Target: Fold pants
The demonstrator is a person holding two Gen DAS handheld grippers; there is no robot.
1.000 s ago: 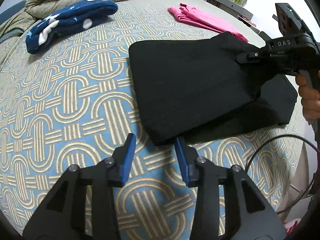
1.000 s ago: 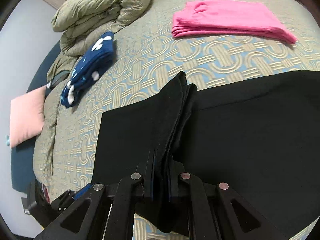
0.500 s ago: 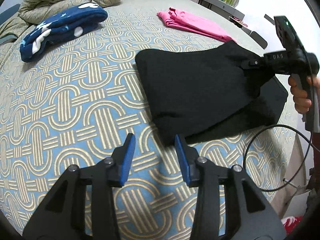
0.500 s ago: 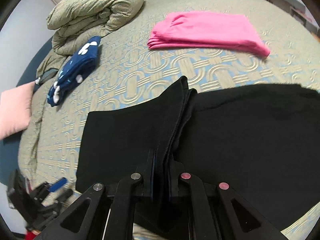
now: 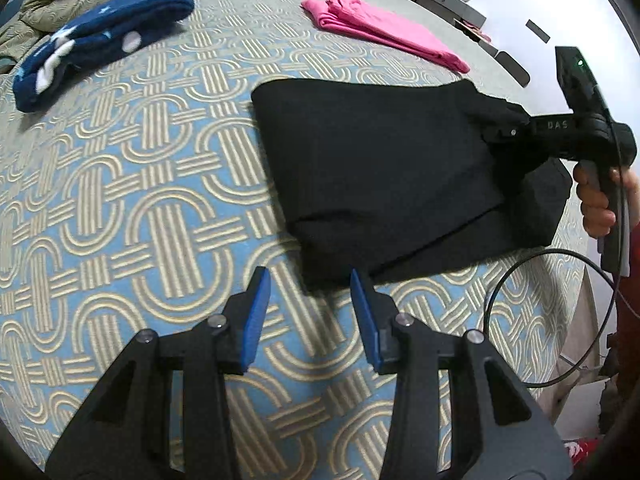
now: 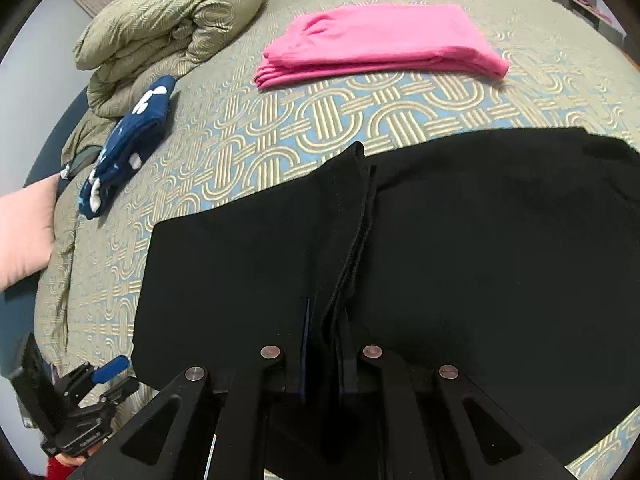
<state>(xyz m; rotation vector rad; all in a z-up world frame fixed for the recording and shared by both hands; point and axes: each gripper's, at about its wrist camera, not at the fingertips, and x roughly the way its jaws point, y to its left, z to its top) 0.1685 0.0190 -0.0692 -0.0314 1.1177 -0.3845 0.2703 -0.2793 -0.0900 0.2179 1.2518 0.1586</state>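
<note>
The black pants (image 5: 380,168) lie folded over on the patterned bed cover. My right gripper (image 5: 516,128) is shut on their upper layer's edge and holds it raised over the lower layer; in the right wrist view the pinched hem (image 6: 348,240) runs up between the jaws of the right gripper (image 6: 324,344). My left gripper (image 5: 310,300) is open and empty, blue pads apart, just in front of the pants' near corner. It shows small in the right wrist view (image 6: 100,384), off the pants' left edge.
Folded pink pants (image 5: 380,32) (image 6: 376,44) lie at the far side. Folded navy spotted pants (image 5: 96,40) (image 6: 128,148) lie far left. A rolled olive duvet (image 6: 168,32) and a pink pillow (image 6: 24,232) sit beyond. A black cable (image 5: 560,320) hangs at the bed's right edge.
The right gripper has drawn the held layer back to the right, and the pants have shifted with it. The left gripper stays open near the near corner, its view pulled back slightly.
</note>
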